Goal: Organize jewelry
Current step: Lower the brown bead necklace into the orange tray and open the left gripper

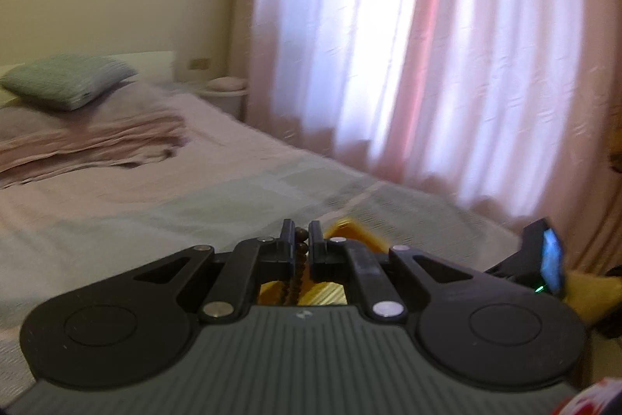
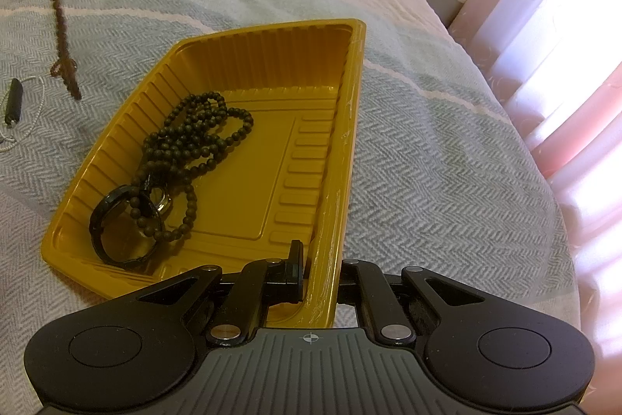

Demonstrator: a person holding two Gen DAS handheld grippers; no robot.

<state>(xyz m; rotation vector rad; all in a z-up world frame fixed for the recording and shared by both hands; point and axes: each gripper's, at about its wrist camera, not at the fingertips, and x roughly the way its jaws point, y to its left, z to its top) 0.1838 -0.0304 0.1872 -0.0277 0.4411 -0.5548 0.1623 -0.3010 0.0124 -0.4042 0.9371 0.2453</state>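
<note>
Left wrist view: the left gripper (image 1: 300, 240) has its jaws nearly closed on a brown bead strand (image 1: 298, 261), small round beads pinched between the pads and hanging below them. Under the strand a glossy yellow tray (image 1: 344, 229) shows in part. The bed (image 1: 155, 197) beyond carries a woven herringbone cover; the picture is blurred.

Right wrist view: the right gripper (image 2: 317, 269) has its jaws closed on the tray's near side wall, one finger inside and the other hidden outside. The tray is ribbed moulded plastic, rectangular, resting on the bed. Inside lie a dark bead necklace (image 2: 198, 139) in loose loops and a black bangle (image 2: 125, 225). The brown strand dangles at upper left, above the cover.
</note>
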